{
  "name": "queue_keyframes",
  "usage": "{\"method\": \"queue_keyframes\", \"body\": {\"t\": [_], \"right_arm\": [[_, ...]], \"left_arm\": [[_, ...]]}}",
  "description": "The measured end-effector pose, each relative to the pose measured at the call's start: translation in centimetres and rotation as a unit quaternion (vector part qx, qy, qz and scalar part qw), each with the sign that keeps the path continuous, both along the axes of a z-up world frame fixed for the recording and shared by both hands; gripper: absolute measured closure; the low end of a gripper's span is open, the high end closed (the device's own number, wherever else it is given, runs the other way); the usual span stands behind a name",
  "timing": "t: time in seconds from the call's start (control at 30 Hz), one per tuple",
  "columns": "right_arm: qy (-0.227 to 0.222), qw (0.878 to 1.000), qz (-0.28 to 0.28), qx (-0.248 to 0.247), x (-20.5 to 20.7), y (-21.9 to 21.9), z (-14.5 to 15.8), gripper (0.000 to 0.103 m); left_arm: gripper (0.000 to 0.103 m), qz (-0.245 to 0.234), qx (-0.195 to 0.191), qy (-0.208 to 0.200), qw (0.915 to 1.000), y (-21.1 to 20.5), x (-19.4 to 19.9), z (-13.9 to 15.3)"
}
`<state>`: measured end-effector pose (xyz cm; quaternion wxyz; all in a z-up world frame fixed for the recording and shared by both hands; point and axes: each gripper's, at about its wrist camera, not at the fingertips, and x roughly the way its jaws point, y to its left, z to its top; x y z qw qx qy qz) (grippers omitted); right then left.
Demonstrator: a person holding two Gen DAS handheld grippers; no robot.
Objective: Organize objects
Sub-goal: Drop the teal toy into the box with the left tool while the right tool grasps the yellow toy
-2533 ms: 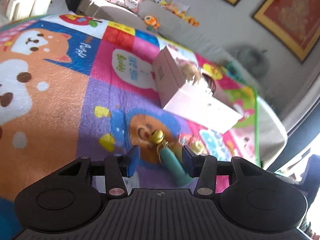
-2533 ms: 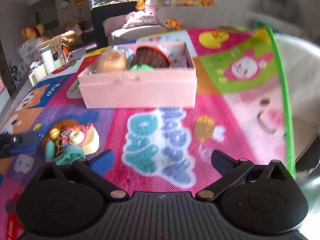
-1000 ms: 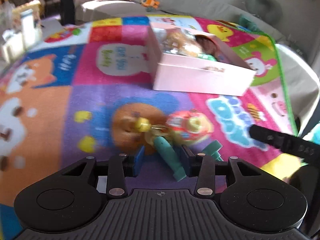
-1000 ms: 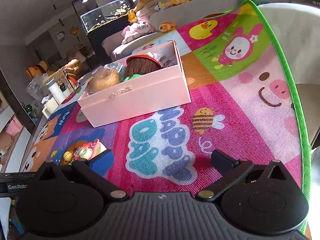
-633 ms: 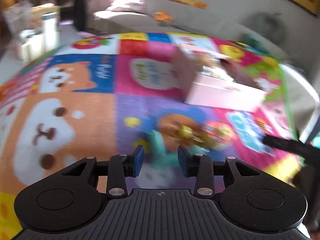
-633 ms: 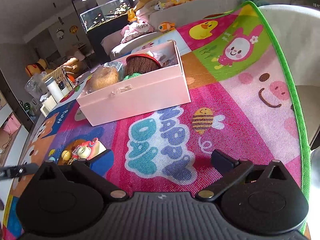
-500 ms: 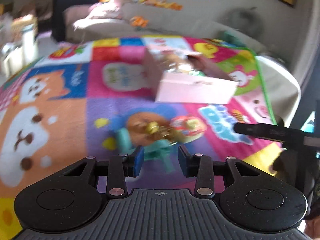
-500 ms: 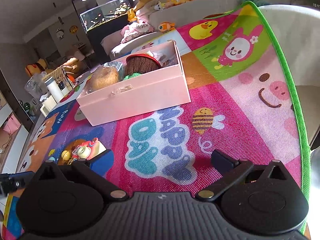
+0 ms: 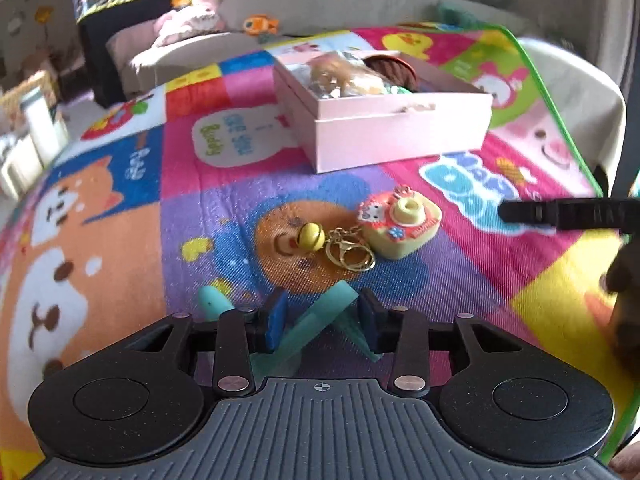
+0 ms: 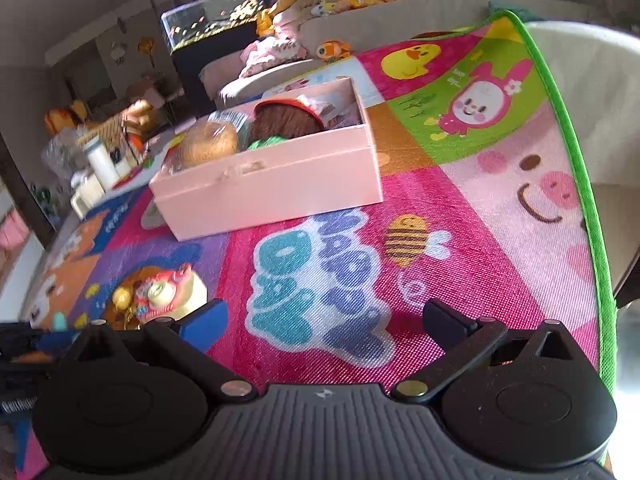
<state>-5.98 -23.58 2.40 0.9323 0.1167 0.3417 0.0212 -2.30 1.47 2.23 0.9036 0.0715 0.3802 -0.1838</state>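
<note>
My left gripper is shut on a teal plastic toy, which sticks out left and right between the blue pads just above the mat. In front of it lies a pink and yellow camera keychain with a yellow bell and gold rings. It also shows in the right wrist view. A pink open box holding several items stands further back; it also shows in the right wrist view. My right gripper is open and empty over the mat's pink part.
A colourful play mat covers the table, with its green edge at the right. A sofa with plush toys and a fish tank lie beyond. The right gripper's finger reaches in at the right of the left wrist view.
My left gripper has closed on the teal toy and swung about with it, and now faces the keychain and the box. My right gripper has barely moved.
</note>
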Motion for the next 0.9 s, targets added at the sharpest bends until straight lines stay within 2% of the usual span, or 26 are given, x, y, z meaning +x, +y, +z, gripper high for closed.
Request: {"method": "queue_keyframes", "body": {"t": [0.07, 0.17, 0.27, 0.3, 0.37, 0.47, 0.57, 0.77, 0.9], "right_arm": [[-0.011, 0.998, 0.055, -0.024, -0.3, 1.5, 0.5, 0.000], [-0.039, 0.987, 0.124, -0.090, -0.6, 5.0, 1.5, 0.001], [-0.015, 0.980, 0.170, -0.101, 1.3, 7.3, 1.4, 0.017], [-0.008, 0.979, 0.177, -0.102, 2.2, 8.0, 1.3, 0.018], [0.002, 0.977, 0.183, -0.104, 3.5, 9.1, 0.8, 0.018], [0.018, 0.977, 0.187, -0.102, 4.9, 10.1, 0.4, 0.024], [0.022, 0.975, 0.190, -0.117, 4.8, 10.6, 0.9, 0.047], [0.017, 0.979, 0.166, -0.119, 1.4, 8.5, 3.4, 0.047], [-0.013, 0.983, 0.155, -0.096, -1.9, 5.9, 5.8, 0.047]], "left_arm": [[0.067, 0.006, -0.020, 0.003, 0.9998, 0.7, -0.3, 0.4], [0.081, 0.011, -0.042, 0.006, 0.9990, 1.8, -0.9, 1.0], [0.081, 0.014, -0.051, 0.003, 0.9986, 2.6, -1.7, 1.3], [0.081, 0.014, -0.054, 0.003, 0.9984, 2.9, -1.9, 1.3], [0.081, 0.009, -0.055, 0.006, 0.9984, 3.1, -2.3, 1.1], [0.079, 0.002, -0.055, 0.018, 0.9983, 3.2, -2.6, 0.2], [0.078, -0.006, -0.045, 0.005, 0.9990, 3.0, -3.1, -0.1], [0.079, -0.002, -0.053, 0.008, 0.9986, 3.2, -3.2, 0.0], [0.081, -0.004, -0.075, 0.015, 0.9971, 3.4, -3.4, 0.9]]}}
